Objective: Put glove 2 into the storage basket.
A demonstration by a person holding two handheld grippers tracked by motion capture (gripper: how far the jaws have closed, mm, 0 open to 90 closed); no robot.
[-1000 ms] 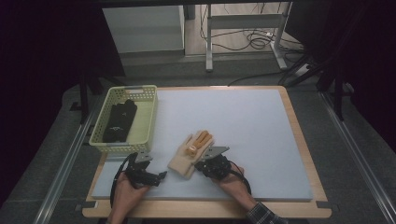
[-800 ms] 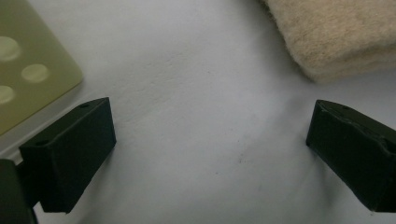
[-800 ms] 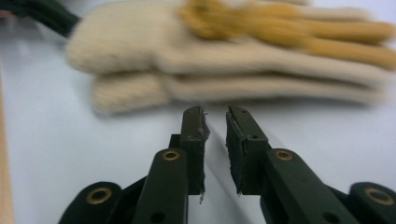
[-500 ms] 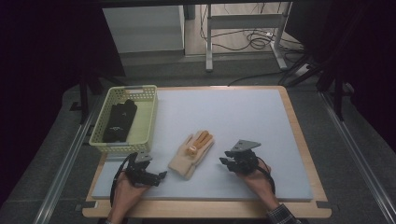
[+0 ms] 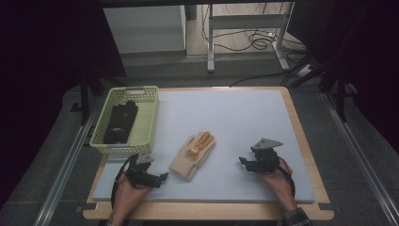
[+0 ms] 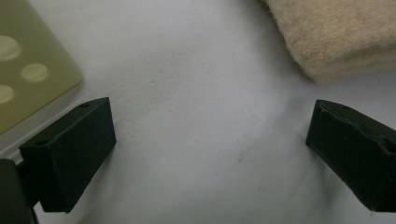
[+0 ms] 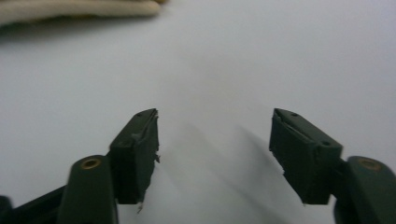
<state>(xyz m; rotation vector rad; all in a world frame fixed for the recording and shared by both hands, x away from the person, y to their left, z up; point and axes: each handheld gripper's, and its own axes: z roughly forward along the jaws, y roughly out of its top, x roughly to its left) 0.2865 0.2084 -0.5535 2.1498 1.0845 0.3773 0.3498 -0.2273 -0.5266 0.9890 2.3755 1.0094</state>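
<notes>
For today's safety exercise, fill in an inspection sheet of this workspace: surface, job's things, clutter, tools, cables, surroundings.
Surface: pale blue mat on a wooden board, flat.
Job's things: cream glove lying flat mid-mat; yellow-green basket at the left edge holding dark gloves.
Clutter: nothing seen.
Tools: left tool open, beside the glove's cuff; right tool open, apart from the glove, holding nothing.
Cables: one trails from each tool; loose cables on the floor beyond.
Surroundings: metal frame legs, dark curtains.

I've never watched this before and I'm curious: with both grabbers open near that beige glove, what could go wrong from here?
The left gripper, open and low on the mat, sits close to the basket; reaching for the beige glove it might knock that corner. The glove is soft, so the jaws may pinch one layer only. The right gripper sits apart from the glove and might drag it.
</notes>
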